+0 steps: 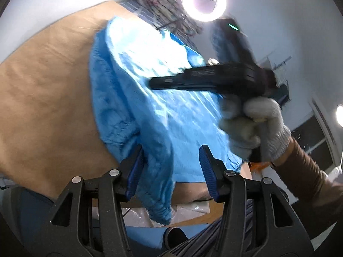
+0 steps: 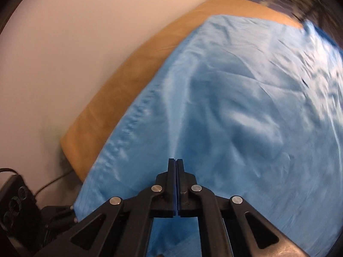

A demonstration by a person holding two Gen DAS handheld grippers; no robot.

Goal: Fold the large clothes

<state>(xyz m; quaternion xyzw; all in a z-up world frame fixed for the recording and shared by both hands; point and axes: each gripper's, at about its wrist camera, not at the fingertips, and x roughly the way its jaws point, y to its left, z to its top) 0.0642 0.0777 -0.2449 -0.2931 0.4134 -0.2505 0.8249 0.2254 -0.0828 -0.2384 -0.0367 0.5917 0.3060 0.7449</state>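
A large light-blue garment (image 1: 150, 90) lies spread on a tan table (image 1: 42, 90). My left gripper (image 1: 171, 152) is open over the garment's near edge, where an elastic cuff (image 1: 160, 209) hangs off the table front between the fingers. My right gripper (image 1: 154, 82) shows from the side in the left wrist view, held by a white-gloved hand (image 1: 257, 128) above the cloth. In the right wrist view my right gripper (image 2: 175, 160) has its jaws together on a raised fold of the blue garment (image 2: 246, 107), which tents up toward it.
A ring light (image 1: 203, 1) glares at the top, beside a dark patterned cloth (image 1: 171, 10) at the table's far end. The tan table (image 2: 128, 75) meets a pale wall. A black device with a cable (image 2: 15, 203) sits low at the left.
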